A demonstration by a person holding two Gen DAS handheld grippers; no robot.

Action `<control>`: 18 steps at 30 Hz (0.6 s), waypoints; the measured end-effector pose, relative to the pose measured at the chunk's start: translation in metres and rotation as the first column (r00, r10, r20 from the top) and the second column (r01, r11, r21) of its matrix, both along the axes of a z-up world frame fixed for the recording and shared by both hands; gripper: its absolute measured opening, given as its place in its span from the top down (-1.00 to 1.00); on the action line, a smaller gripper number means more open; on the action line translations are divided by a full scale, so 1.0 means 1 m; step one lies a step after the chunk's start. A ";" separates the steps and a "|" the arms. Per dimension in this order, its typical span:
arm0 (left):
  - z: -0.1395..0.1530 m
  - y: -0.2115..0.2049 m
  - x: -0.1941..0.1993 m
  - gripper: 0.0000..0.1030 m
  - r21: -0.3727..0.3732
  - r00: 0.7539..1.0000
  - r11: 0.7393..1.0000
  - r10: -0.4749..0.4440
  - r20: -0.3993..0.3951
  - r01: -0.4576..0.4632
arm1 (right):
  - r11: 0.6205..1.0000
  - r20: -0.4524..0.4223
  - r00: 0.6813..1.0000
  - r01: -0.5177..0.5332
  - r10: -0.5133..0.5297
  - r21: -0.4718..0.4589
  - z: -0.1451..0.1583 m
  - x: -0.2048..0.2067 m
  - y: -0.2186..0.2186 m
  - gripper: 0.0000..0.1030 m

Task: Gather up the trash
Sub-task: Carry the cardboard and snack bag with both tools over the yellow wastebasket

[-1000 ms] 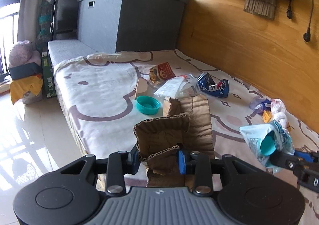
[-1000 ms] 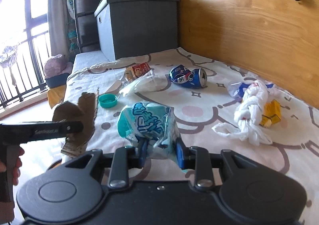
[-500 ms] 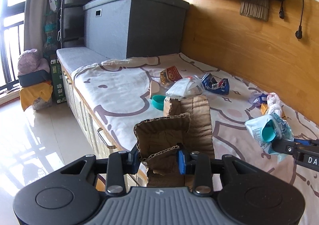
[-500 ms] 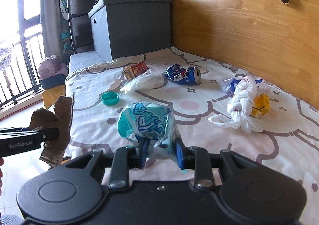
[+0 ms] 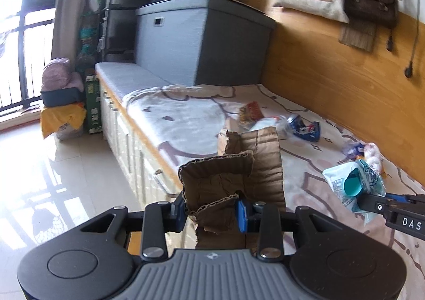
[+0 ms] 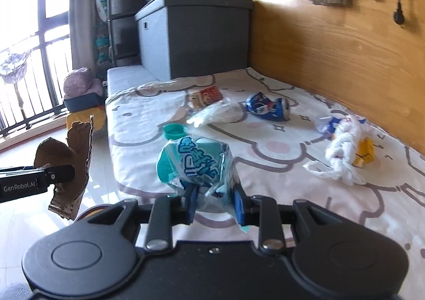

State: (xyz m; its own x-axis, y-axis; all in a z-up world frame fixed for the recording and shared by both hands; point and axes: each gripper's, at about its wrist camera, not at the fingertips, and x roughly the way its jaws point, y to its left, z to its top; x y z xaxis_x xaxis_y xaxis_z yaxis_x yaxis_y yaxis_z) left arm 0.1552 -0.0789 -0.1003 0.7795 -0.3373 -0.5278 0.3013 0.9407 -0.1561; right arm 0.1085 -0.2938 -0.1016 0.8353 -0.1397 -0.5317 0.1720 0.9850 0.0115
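Already the left gripper [image 5: 211,211] is clamped on torn cardboard [image 5: 233,183], stiff yet crushable, held low beside the bed [image 6: 148,119]. Smaller, the right gripper [image 6: 213,205] pinches a light, slippery snack bag [image 6: 196,164] by its crumpled base.

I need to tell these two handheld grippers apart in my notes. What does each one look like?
Both share a build: black linkage arms with silver pivot bolts, two round black discs at the base, blue pads on the fingers. The left gripper has a ribbed grey centre plate; white lettering on its side reads "GenRobot.AI". The right gripper has a plain black centre plate; white letters "DAS" show on its side.
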 end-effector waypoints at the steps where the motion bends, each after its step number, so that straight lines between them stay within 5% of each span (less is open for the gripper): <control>1: -0.001 0.006 0.000 0.28 -0.004 1.000 1.000 0.013 -0.004 -0.013 | 1.000 -0.001 1.000 -0.010 0.010 -0.001 0.000 0.003 0.005 0.43; 18: -0.044 0.122 0.017 0.28 -0.073 0.966 0.971 0.217 -0.137 -0.229 | 0.974 -0.074 0.972 -0.226 0.224 -0.015 -0.014 0.066 0.121 0.43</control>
